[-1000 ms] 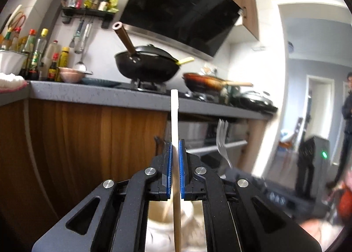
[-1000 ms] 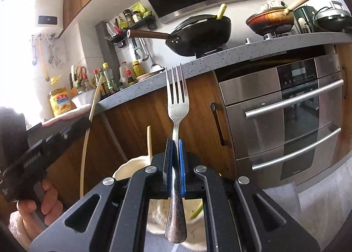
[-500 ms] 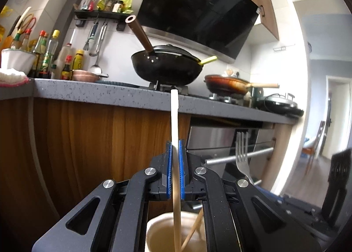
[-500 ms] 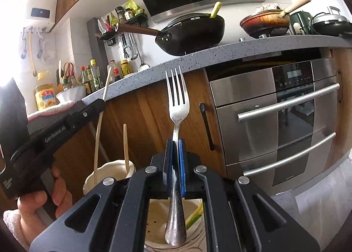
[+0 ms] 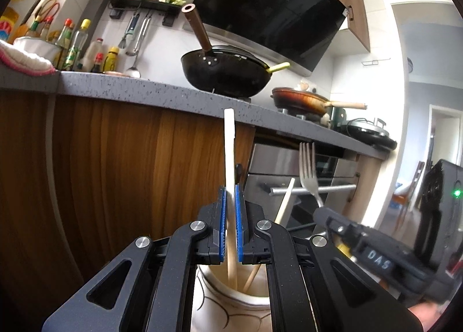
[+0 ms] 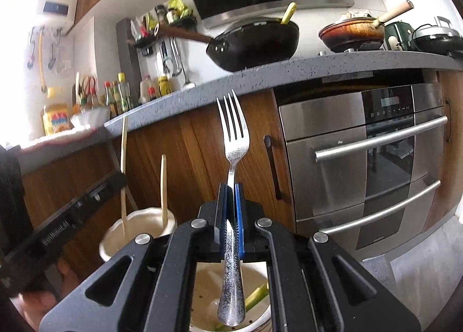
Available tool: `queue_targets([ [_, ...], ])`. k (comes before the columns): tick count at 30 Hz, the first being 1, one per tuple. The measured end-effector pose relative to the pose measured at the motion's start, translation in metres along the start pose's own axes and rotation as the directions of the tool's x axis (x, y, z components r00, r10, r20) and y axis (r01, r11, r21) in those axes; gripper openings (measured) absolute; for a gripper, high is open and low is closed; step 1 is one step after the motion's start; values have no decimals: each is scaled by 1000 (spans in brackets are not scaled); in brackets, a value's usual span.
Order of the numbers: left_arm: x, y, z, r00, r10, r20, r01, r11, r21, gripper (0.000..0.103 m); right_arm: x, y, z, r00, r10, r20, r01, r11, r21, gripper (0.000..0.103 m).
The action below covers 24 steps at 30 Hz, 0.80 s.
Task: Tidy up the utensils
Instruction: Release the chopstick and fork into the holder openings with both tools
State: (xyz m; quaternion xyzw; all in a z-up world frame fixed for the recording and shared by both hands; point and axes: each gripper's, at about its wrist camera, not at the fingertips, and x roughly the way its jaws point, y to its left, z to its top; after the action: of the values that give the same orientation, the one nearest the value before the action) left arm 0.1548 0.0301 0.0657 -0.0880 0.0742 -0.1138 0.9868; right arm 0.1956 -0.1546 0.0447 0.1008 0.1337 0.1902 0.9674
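Note:
My left gripper (image 5: 230,204) is shut on a pale wooden chopstick (image 5: 229,152) held upright. Its lower end reaches into the mouth of a cream jar (image 5: 231,314) right below the jaws. A second chopstick (image 5: 285,201) leans in that jar. My right gripper (image 6: 231,196) is shut on a steel fork (image 6: 233,141), tines up. The fork's handle end hangs in the mouth of another cream pot (image 6: 207,294) with green stalks inside. In the right wrist view the left gripper (image 6: 120,180) and its jar (image 6: 115,233) are at the lower left.
Wooden cabinet fronts (image 5: 115,172) and a grey counter edge (image 5: 144,89) stand close behind the jars. A steel oven (image 6: 376,172) with bar handles is to the right. A wok (image 5: 228,77), a pan and bottles sit on the counter. A hand (image 6: 37,303) holds the left gripper.
My left gripper came down and the chopstick's lower end entered the jar. My right gripper sank a little with the fork, whose handle end now hangs lower in its pot.

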Motion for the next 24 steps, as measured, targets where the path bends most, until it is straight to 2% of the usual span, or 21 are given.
queue_targets([
  [8, -16, 1, -4, 999, -30, -32, 31, 999, 11, 6, -18, -1, -11, 999, -24, -46, 23, 1000, -20, 3],
  [14, -29, -8, -10, 997, 2, -72, 3, 997, 80, 7, -31, 4, -21, 997, -18, -80, 16, 999, -32, 3],
  [19, -35, -5, -11, 993, 16, -113, -8, 998, 68, 7, -38, 13, -24, 994, -11, -107, 6, 999, -47, 2],
  [24, -40, -2, -11, 993, 33, -116, -25, 997, 71, 7, -38, 19, -26, 990, -44, -133, 34, 996, -78, 3],
])
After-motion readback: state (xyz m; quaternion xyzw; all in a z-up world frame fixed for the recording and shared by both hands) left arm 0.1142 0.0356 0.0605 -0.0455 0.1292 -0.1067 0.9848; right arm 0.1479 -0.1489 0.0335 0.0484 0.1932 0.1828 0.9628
